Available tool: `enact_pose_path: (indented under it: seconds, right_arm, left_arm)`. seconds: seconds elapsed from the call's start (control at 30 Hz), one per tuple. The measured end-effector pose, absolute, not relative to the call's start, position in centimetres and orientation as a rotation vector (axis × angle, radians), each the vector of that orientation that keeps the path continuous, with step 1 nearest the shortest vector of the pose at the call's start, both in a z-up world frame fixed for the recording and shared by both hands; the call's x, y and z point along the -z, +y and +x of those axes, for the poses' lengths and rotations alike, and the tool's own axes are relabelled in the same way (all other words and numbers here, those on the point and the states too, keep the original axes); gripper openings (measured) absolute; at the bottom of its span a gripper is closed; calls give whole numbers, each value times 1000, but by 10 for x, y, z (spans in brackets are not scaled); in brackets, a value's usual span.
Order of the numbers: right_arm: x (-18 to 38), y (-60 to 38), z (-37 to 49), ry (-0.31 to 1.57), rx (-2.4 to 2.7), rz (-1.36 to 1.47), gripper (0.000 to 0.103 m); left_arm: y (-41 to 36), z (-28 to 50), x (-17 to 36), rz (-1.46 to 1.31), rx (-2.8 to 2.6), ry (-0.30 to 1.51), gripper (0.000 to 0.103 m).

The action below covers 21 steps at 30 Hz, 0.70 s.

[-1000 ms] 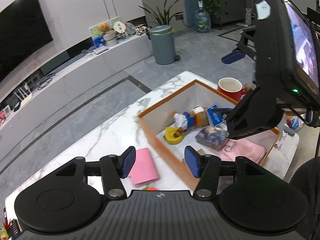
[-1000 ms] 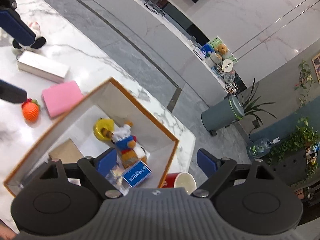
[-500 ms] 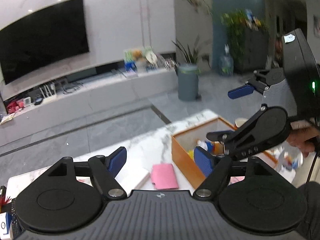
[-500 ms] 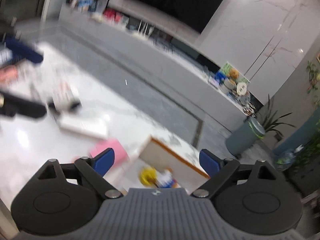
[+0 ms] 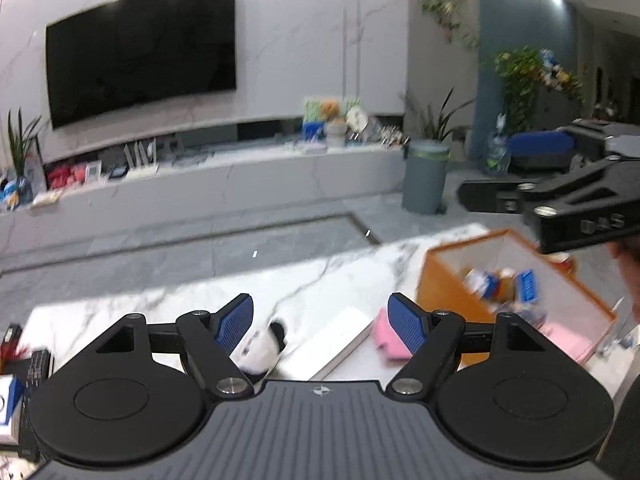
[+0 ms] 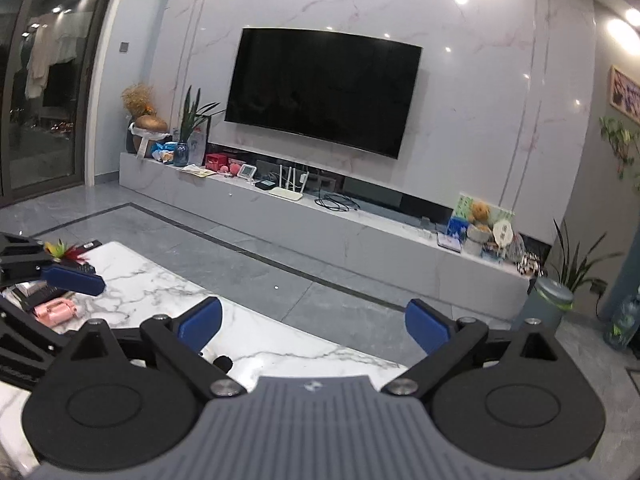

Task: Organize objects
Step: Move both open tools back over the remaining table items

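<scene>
Left wrist, orange box [image 5: 448, 292] upright, opening upward

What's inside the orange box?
The orange box holds a blurry stuffed toy, a blue-labelled packet and something pink along its bottom. The near wall hides the rest, and blur obscures details.

Left wrist view raised above the desk [image 5: 168, 300], faced toward the TV wall, right wrist view aimed likewise from farther right, television [image 5: 140, 48] and desk shared.
</scene>
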State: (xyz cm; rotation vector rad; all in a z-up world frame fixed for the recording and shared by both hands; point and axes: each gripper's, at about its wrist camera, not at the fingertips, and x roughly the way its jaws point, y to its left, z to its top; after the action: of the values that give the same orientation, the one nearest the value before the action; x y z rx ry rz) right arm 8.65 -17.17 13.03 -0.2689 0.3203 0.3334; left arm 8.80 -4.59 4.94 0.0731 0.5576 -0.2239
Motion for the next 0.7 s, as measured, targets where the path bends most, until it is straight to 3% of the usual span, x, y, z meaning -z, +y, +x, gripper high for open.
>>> enact_pose_path:
  seconds: [0.3,0.7]
  right_arm:
    - [-49,-143,117,380,-365,-290,98]
    - [51,-133,154,542,-343,-235,98]
  left_arm:
    - [-7,117,8,32,164,677,89]
    - [14,158,56,-11,109,681,89]
